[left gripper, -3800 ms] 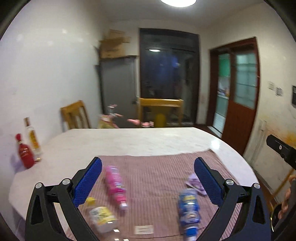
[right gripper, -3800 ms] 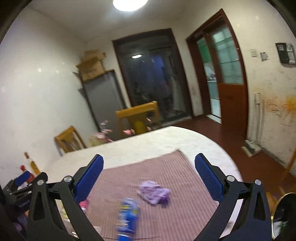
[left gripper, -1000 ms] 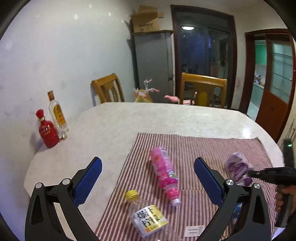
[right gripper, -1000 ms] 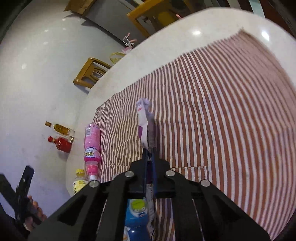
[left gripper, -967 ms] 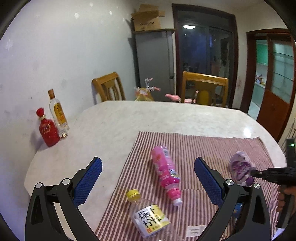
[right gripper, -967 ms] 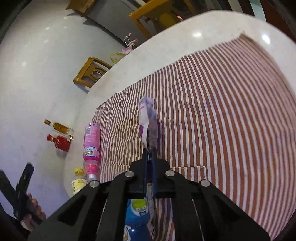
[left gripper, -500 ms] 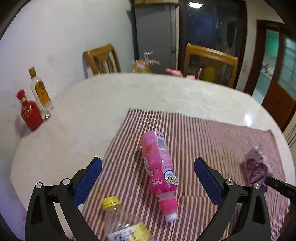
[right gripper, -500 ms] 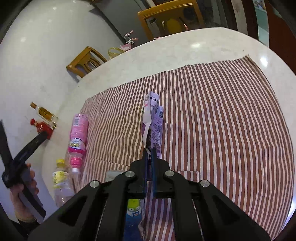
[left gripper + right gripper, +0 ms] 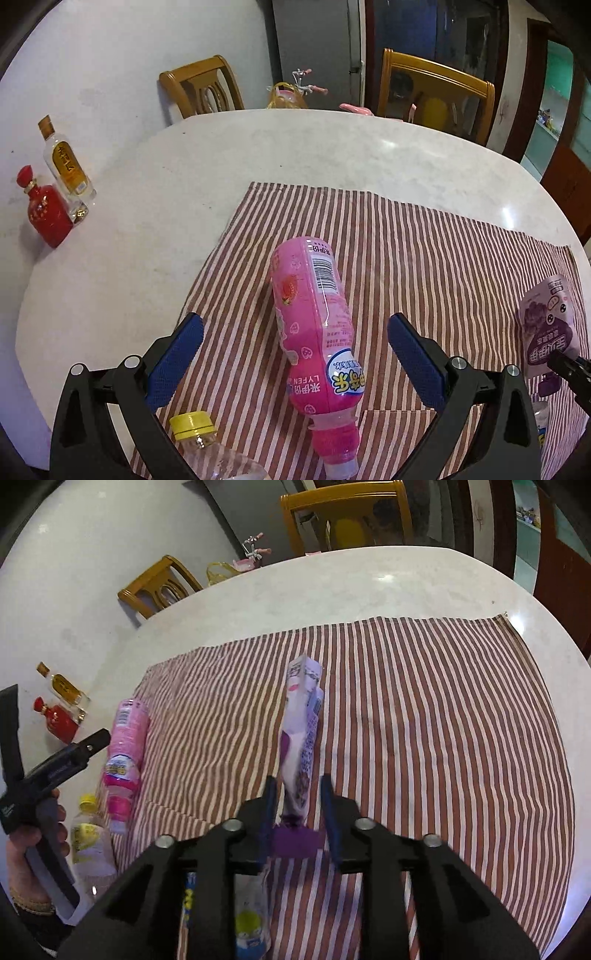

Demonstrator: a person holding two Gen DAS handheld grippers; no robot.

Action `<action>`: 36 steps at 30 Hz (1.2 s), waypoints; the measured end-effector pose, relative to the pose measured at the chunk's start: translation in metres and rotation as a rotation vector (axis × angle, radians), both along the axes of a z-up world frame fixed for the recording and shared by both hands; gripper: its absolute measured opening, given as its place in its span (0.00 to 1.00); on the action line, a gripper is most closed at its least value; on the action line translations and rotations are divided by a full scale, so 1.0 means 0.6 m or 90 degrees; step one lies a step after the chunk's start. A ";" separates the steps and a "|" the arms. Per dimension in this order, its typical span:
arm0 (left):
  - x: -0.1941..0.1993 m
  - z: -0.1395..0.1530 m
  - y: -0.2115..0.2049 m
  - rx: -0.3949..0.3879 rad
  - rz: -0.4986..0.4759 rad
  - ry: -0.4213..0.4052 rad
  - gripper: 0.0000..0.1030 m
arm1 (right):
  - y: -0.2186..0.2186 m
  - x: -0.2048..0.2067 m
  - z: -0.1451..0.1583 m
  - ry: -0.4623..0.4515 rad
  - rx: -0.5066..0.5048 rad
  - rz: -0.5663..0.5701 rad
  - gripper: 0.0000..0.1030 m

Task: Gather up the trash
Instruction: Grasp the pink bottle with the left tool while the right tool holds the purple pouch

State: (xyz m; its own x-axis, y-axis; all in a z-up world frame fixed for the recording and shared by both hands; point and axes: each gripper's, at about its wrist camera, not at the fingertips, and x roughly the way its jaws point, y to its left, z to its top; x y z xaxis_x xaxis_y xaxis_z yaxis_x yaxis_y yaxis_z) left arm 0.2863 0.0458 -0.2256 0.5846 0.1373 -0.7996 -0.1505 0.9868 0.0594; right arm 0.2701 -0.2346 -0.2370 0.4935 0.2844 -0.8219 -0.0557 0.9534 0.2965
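Note:
A pink bottle point(image 9: 314, 332) lies on its side on the striped cloth point(image 9: 443, 258), cap toward me. My left gripper point(image 9: 295, 326) hovers just above it, open, one finger on each side of the bottle's lower half. A purple drink pouch point(image 9: 299, 738) stands on edge between the jaws of my right gripper point(image 9: 298, 790). Those jaws are opening, and a gap shows on both sides of the pouch. In the left wrist view the pouch point(image 9: 546, 332) is at the far right. A clear bottle with a yellow cap point(image 9: 192, 428) lies near the cloth's front left corner.
A blue-labelled bottle point(image 9: 247, 934) lies under the right gripper. A red bottle point(image 9: 46, 214) and a clear liquor bottle point(image 9: 66, 170) stand at the round table's point(image 9: 147, 221) left edge by the wall. Two wooden chairs point(image 9: 199, 88) point(image 9: 436, 88) stand behind the table.
My left gripper has come down and forward onto the pink bottle, which now looks much larger. The right gripper, shut on the pouch before, has parted its jaws.

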 end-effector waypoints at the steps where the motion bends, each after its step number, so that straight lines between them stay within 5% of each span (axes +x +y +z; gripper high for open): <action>1: 0.003 -0.002 0.000 0.002 0.000 0.003 0.94 | 0.001 0.005 -0.003 0.001 -0.002 -0.001 0.32; 3: 0.010 -0.009 0.000 0.006 0.001 0.015 0.94 | 0.002 0.016 -0.009 0.004 -0.012 -0.004 0.31; 6: 0.020 -0.020 -0.005 0.017 -0.001 0.035 0.94 | 0.000 0.025 -0.019 0.017 -0.004 -0.006 0.11; 18: 0.049 -0.069 -0.021 0.038 0.015 0.112 0.94 | -0.042 -0.033 0.056 -0.041 0.047 -0.021 0.11; 23: 0.053 -0.099 -0.026 0.005 -0.002 0.154 0.76 | -0.054 -0.052 0.092 -0.071 0.057 -0.025 0.11; 27: 0.056 -0.093 -0.035 -0.004 -0.030 0.146 0.49 | -0.061 -0.065 0.111 -0.088 0.072 -0.027 0.11; 36: 0.019 -0.007 -0.073 -0.058 -0.093 0.022 0.47 | -0.074 -0.093 0.116 -0.092 0.085 -0.045 0.11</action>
